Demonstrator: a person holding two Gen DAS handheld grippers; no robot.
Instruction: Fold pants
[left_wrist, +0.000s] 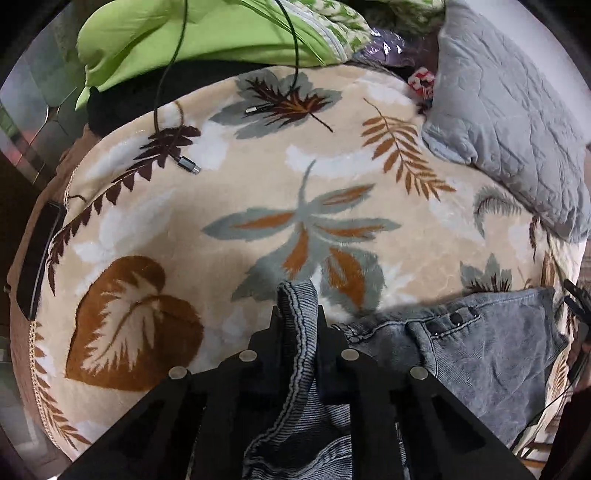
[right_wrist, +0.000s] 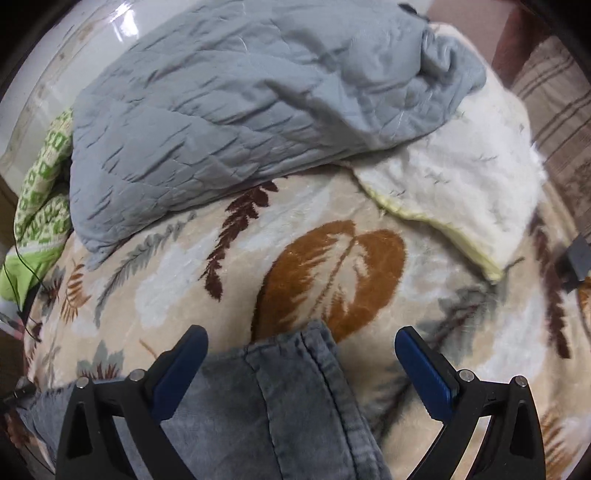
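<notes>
Grey-blue denim pants (left_wrist: 480, 350) lie on a beige leaf-patterned blanket (left_wrist: 221, 192) near the lower right of the left wrist view. My left gripper (left_wrist: 297, 314) is shut on a ribbed, stitched edge of the pants, and a fold of denim sticks up between its black fingers. In the right wrist view a corner of the pants (right_wrist: 288, 398) lies flat on the blanket (right_wrist: 166, 295). My right gripper (right_wrist: 301, 339) stands wide open above that corner, and its blue pads (right_wrist: 424, 373) do not touch the cloth.
A grey quilt (right_wrist: 240, 110) is heaped at the back, with a white fleece (right_wrist: 454, 184) beside it. Green bedding (left_wrist: 192, 40) lies at the far edge. A black cable with its plug (left_wrist: 188, 164) rests on the blanket. A dark flat device (left_wrist: 37, 258) lies at the left edge.
</notes>
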